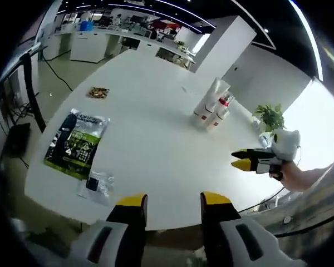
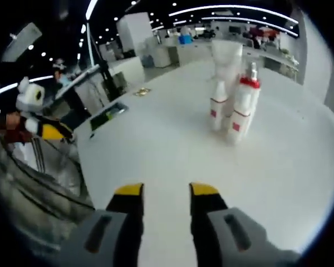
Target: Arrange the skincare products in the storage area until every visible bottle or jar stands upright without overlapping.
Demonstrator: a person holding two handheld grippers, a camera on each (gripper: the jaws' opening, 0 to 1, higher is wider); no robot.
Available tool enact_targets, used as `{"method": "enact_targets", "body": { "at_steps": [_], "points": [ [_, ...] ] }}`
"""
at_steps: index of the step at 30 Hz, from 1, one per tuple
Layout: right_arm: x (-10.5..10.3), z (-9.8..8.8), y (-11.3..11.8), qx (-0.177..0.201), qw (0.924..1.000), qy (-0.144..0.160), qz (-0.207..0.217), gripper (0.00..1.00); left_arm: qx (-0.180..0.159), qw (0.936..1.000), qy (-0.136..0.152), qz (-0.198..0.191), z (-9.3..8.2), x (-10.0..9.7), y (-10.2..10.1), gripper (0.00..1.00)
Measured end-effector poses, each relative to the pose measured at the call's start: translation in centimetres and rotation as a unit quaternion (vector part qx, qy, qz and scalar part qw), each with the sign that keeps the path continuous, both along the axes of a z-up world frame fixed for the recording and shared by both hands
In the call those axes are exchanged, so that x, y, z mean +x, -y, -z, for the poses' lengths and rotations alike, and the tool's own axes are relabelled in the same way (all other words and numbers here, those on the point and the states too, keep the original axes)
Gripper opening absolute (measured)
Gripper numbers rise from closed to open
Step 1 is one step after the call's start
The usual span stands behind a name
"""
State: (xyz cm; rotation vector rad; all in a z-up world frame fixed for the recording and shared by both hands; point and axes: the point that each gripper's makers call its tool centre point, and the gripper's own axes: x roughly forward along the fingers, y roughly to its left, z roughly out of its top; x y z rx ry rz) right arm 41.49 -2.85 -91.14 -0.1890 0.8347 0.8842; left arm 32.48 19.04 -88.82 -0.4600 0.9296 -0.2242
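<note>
1. Left gripper view: left gripper [image 1: 173, 199] low at the near edge of the white table [image 1: 150, 139], yellow-tipped fingers [image 1: 132, 200] apart, nothing between them.
2. Skincare bottles [image 1: 213, 111] clustered on the far right part of the table, well apart from the left gripper; all upright and touching or nearly so, white with red bands, one with a red collar and pump top. Exact count hard to tell.
3. Green-and-black packet [image 1: 77, 144] flat on the table's left part, well apart from the bottles; small clear packet [image 1: 97, 183] just beside it toward the near edge. Small brown item [image 1: 98, 92] farther along the table's left part, too small to identify.
4. Right gripper [image 1: 240, 159] at the table's right edge, held by a hand [image 1: 292, 175], yellow tips slightly apart, empty. Potted plant [image 1: 270, 117] beyond the table's right side.
5. Right gripper view: right gripper [image 2: 166, 190] above the near part of the table [image 2: 156, 144], fingers [image 2: 203, 192] apart and empty.
6. Bottles [image 2: 234, 108] standing upright on the table ahead and right of the right gripper, well apart from it; tall white tube behind, shorter red-banded bottles in front, a red-collared spray bottle at the right of the cluster.
7. Left gripper [image 2: 53, 132] beyond the table's left edge; jaw state cannot be told from here. Green packet [image 2: 107, 114] near that same edge.
</note>
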Motion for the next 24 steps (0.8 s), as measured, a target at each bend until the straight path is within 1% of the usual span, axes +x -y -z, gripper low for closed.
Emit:
{"method": "enact_targets", "body": {
  "at_steps": [1, 2, 4, 5, 6, 8, 9, 10, 11, 12, 13, 15, 17, 19, 21, 24],
  "points": [
    [-0.3, -0.1, -0.2, -0.001, 1.0000, -0.002, 0.000, 0.30, 0.003, 1.0000, 0.000, -0.003, 0.1, 0.4, -0.9, 0.39],
    [-0.5, -0.5, -0.5, -0.001, 1.0000, -0.002, -0.002, 0.30, 0.014, 0.9999, 0.000, -0.008, 0.3, 0.9, -2.2, 0.42],
    [-0.6, -1.3, -0.9, -0.001, 1.0000, 0.008, -0.002, 0.30, 0.050, 0.9987, 0.003, -0.007, 0.9, 1.8, -4.4, 0.51],
    [-0.6, -1.9, -1.1, 0.007, 0.9999, 0.010, 0.004, 0.30, 0.068, 0.9976, 0.011, -0.004, 1.2, 2.3, -5.3, 0.57],
    [-0.6, -2.2, -1.3, 0.011, 0.9998, 0.009, 0.011, 0.30, 0.090, 0.9957, 0.019, -0.006, 1.9, 2.9, -6.5, 0.61],
    [-0.9, -2.3, -1.5, 0.008, 0.9999, 0.009, 0.011, 0.30, 0.102, 0.9946, 0.017, -0.001, 3.0, 3.4, -7.3, 0.71],
    [-1.1, -2.5, -1.6, -0.003, 0.9998, 0.019, 0.007, 0.30, 0.111, 0.9939, 0.004, 0.004, 4.1, 3.4, -7.9, 0.74],
    [-1.1, -2.6, -1.6, -0.004, 0.9997, 0.021, 0.007, 0.30, 0.120, 0.9928, -0.004, 0.005, 4.6, 3.3, -8.2, 0.77],
    [-1.3, -3.0, -1.7, -0.003, 0.9996, 0.024, 0.011, 0.30, 0.129, 0.9916, -0.006, 0.010, 5.2, 3.5, -8.6, 0.80],
    [-1.4, -3.1, -1.7, -0.003, 0.9996, 0.025, 0.014, 0.30, 0.131, 0.9914, -0.003, 0.011, 5.3, 3.7, -8.6, 0.81],
    [-1.6, -3.4, -1.6, 0.003, 0.9994, 0.023, 0.027, 0.30, 0.134, 0.9910, 0.001, 0.012, 5.6, 4.1, -8.9, 0.82],
    [-2.4, -3.6, -1.6, 0.008, 0.9991, 0.016, 0.040, 0.30, 0.137, 0.9905, 0.003, 0.014, 6.0, 4.7, -9.2, 0.87],
    [-3.6, -3.7, -1.5, 0.008, 0.9988, 0.010, 0.046, 0.30, 0.145, 0.9893, 0.013, 0.015, 6.4, 5.5, -9.6, 0.92],
    [-5.0, -3.4, -1.3, 0.000, 0.9989, 0.004, 0.047, 0.30, 0.156, 0.9874, 0.018, 0.023, 7.0, 6.2, -10.0, 0.92],
    [-6.1, -3.0, -1.1, -0.007, 0.9989, -0.004, 0.047, 0.30, 0.177, 0.9837, 0.014, 0.030, 7.8, 6.7, -11.0, 0.95],
    [-7.3, -2.5, -1.0, -0.015, 0.9988, -0.016, 0.044, 0.30, 0.211, 0.9767, 0.016, 0.033, 8.3, 7.9, -12.9, 0.98]
  ]
}}
